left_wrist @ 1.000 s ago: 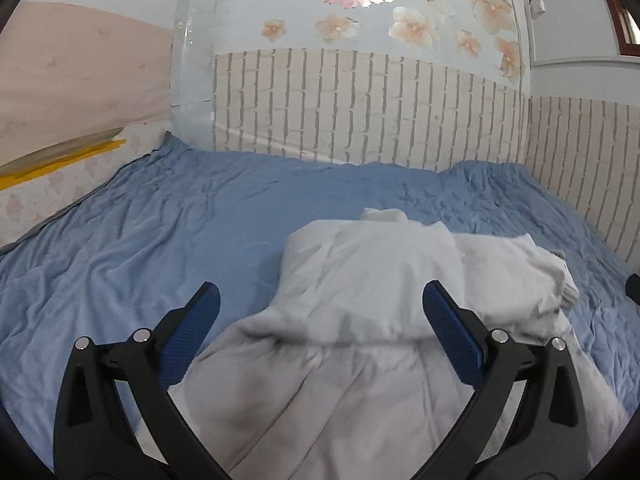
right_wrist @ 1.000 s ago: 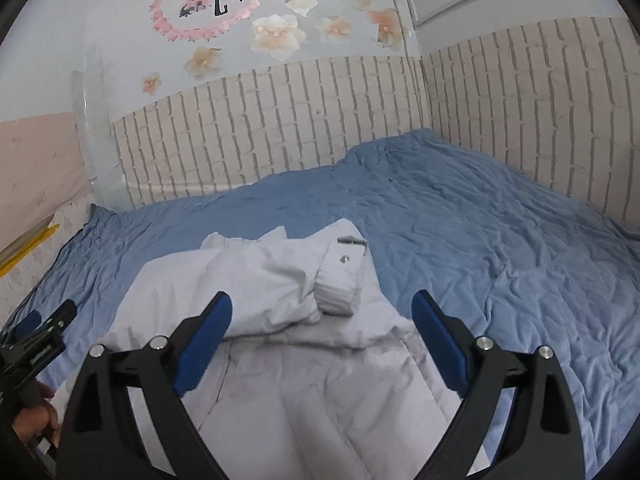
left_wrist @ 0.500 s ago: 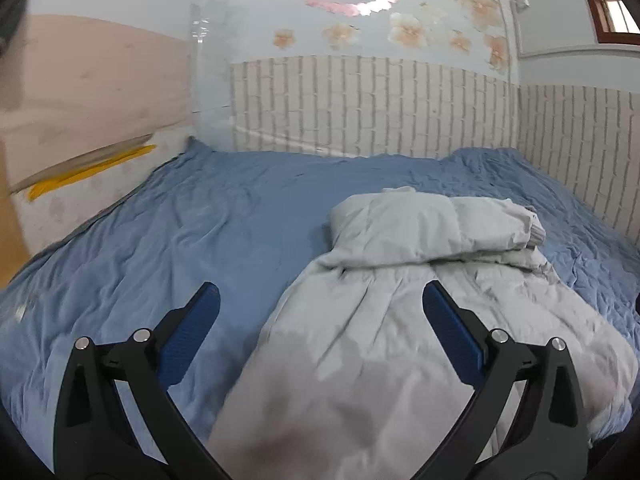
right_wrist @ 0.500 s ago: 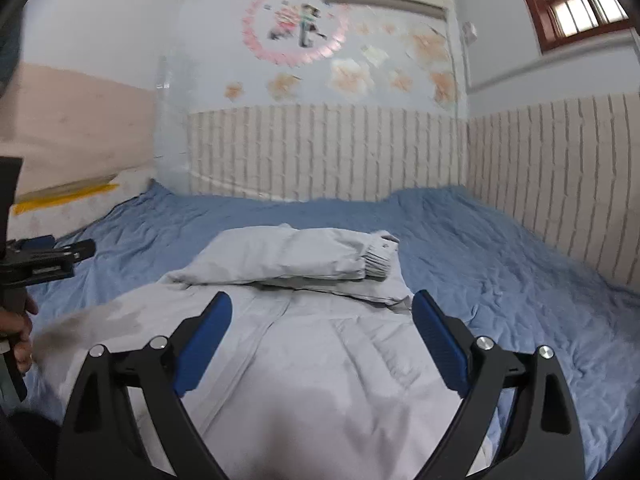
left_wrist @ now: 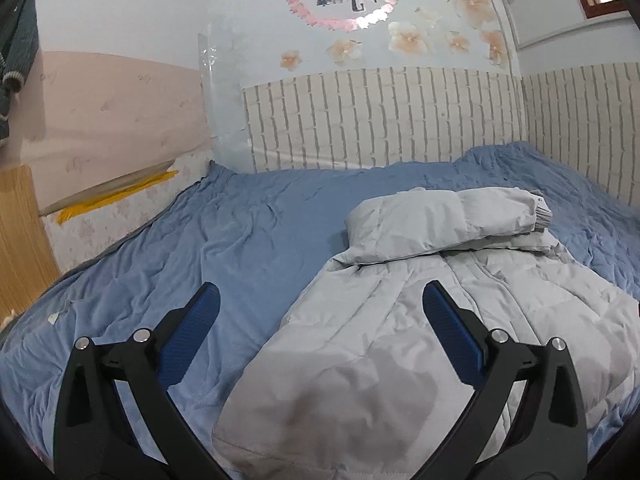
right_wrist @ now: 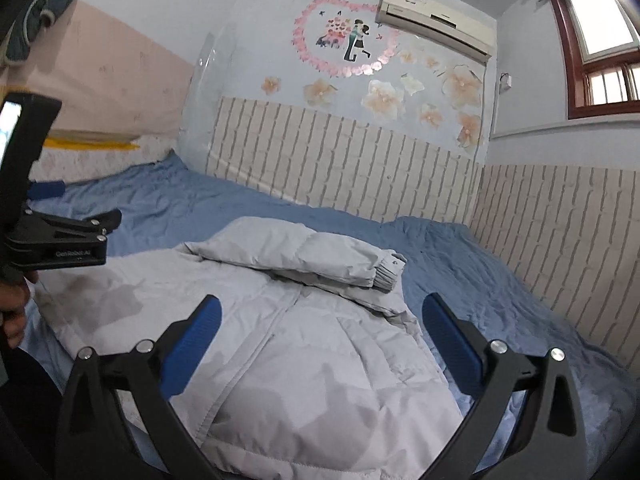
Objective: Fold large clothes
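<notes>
A light grey puffer jacket [left_wrist: 400, 340] lies on the blue bedsheet [left_wrist: 248, 232], its zipper front up, with both sleeves [left_wrist: 448, 216] folded across the chest at the far end. It also shows in the right wrist view [right_wrist: 304, 352], the sleeve cuff [right_wrist: 390, 272] pointing right. My left gripper [left_wrist: 320, 308] is open and empty above the jacket's near left hem. My right gripper [right_wrist: 320, 320] is open and empty above the jacket's near part. The left gripper also shows from the side at the left of the right wrist view [right_wrist: 114, 218].
The bed fills the corner of the room, with brick-pattern wall panels [left_wrist: 380, 120] behind and to the right. A wooden board [left_wrist: 20, 240] and a yellow strip [left_wrist: 116, 196] stand at the left bed edge. An air conditioner [right_wrist: 436, 26] and a window [right_wrist: 600, 40] are high up.
Both grippers have pulled back and risen away from the jacket towards its near hem. The view has tilted up to show more wall. Both stay open and empty.
</notes>
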Motion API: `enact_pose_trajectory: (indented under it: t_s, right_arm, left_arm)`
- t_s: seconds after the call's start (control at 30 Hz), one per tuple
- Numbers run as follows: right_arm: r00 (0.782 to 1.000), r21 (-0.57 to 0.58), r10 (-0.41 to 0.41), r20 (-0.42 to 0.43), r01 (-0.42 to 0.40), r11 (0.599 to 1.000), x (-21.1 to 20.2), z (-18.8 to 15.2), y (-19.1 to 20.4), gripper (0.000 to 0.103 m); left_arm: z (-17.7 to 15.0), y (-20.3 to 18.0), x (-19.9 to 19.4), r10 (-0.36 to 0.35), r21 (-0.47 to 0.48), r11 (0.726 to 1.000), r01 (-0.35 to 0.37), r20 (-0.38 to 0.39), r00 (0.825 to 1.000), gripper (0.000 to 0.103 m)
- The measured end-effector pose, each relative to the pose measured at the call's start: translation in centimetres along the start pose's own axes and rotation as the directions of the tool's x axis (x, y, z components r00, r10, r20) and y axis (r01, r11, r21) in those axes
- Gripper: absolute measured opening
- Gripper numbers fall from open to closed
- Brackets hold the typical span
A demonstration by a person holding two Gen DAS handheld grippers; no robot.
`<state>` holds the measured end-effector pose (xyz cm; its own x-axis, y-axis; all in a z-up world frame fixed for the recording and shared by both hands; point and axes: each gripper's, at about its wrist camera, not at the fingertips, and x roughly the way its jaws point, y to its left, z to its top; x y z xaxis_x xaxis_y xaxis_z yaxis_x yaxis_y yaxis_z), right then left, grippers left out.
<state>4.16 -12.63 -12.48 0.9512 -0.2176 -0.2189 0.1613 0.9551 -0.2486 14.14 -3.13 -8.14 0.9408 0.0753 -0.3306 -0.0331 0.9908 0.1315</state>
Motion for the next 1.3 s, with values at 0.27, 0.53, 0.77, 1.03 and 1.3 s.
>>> enact_pose_trajectory:
  t_s: [0.27,0.53,0.77,1.03,1.3]
  right_arm:
    - [1.000,0.019,-0.026,0.008,0.026,0.999,-0.8,0.0,-0.8,0.100]
    - [1.000,0.024,-0.027,-0.010,0.028,0.999,-0.2,-0.1,-1.1,0.100]
    - [1.000,0.022,-0.026,-0.009,0.027,0.999,-0.2,-0.2,-1.0,0.100]
    - [1.000,0.024,-0.024,-0.007,0.024,0.999,-0.2,-0.2,-1.1,0.100]
    - [1.000,0.047,-0.027,-0.010,0.027,0.999,0.1,-0.3,-1.5,0.100]
  left_arm:
    - [0.1,0.4,0.1,0.022,-0.016,1.000,-0.022,-0.012,1.000,0.100]
    - [0.0,0.0,0.5,0.030,-0.003,1.000,-0.030,-0.024,0.999,0.100]
    - [0.1,0.2,0.7,0.027,-0.020,0.999,-0.028,-0.031,0.999,0.100]
    - [-0.1,0.0,0.4,0.033,-0.015,0.999,-0.033,-0.024,0.999,0.100]
    - [-0.2,-0.1,0.1,0.035,-0.005,0.999,-0.035,-0.016,0.999,0.100]
